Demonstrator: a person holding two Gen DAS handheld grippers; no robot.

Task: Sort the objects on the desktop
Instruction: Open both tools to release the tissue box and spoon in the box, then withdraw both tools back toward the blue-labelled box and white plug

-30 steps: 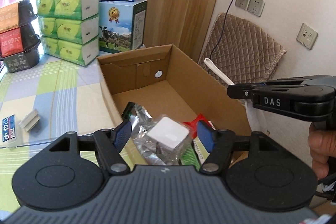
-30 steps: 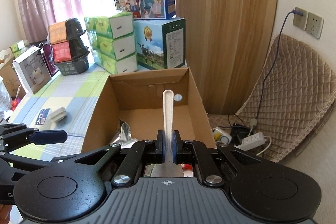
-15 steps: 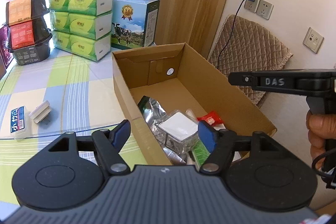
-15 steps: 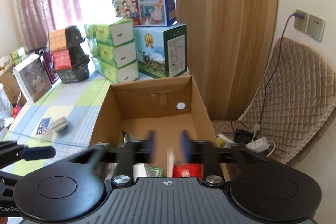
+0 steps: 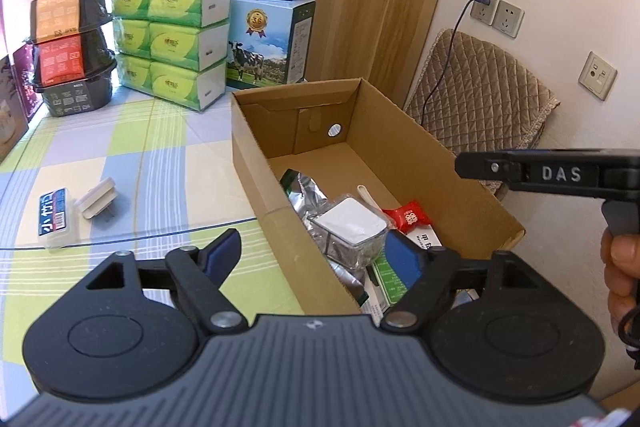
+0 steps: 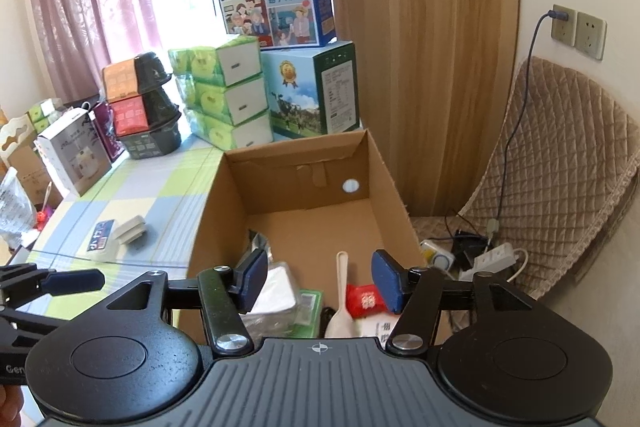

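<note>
Right gripper (image 6: 319, 281) is spread wide with nothing between its blue pads, held above the near end of the cardboard box (image 6: 384, 171). Directly below and ahead of it, a white plastic spoon (image 6: 341, 301) lies in the box, handle pointing away toward the far wall, bowl nearest the tool. Just right of the spoon sits a red candy wrapper (image 6: 365, 301); left of it, a clear container with a white lid (image 6: 276, 293) resting on silver foil packaging (image 6: 256, 245). Left gripper (image 5: 316, 259) is likewise open and empty, hovering over the box's near left wall. Ahead and to its left, outside the box on the checked tablecloth (image 5: 132, 163), lie a small blue-labelled case (image 5: 54, 219) and a white clip-like block (image 5: 98, 197), just beside each other. Green tissue packs (image 5: 172, 43) and milk cartons (image 5: 266, 41) stand beyond.
</note>
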